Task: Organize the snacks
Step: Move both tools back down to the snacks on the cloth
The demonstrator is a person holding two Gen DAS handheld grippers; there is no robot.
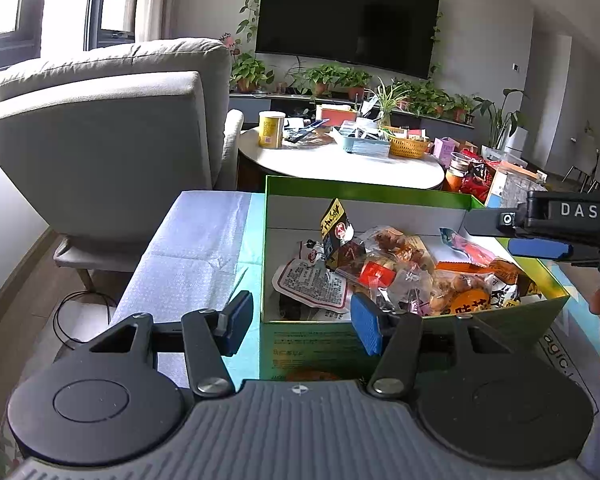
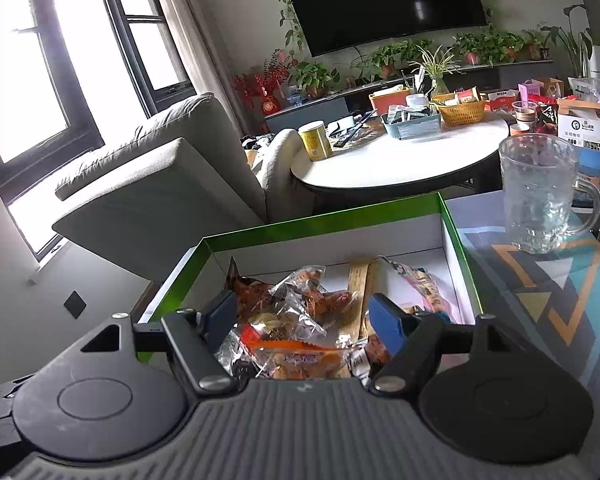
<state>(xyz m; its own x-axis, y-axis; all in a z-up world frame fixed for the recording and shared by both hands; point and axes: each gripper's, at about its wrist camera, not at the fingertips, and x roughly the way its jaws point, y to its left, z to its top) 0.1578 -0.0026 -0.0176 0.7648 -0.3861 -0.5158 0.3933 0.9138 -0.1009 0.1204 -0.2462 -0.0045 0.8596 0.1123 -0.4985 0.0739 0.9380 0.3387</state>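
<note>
Both your left tongs (image 1: 300, 322) and right tongs (image 2: 306, 320) gape wide, empty. Below the right pair, crinkly plastic snack packets (image 2: 300, 320) in the green cardboard box (image 2: 320, 218) are light and slippery; pinch a sealed edge.

Daylight blows out the windows (image 2: 24, 80); fisheye edges bend, focus sharp.

Black left claw (image 1: 300, 326) with blue pads (image 1: 366, 328), ribbed grey housing, silver screws

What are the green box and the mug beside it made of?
Green box: looks like glossy printed cardboard, with thin flat walls and a white inside. Mug: clear textured glass by its look, though clear plastic is possible; the table pattern shows through it.
</note>
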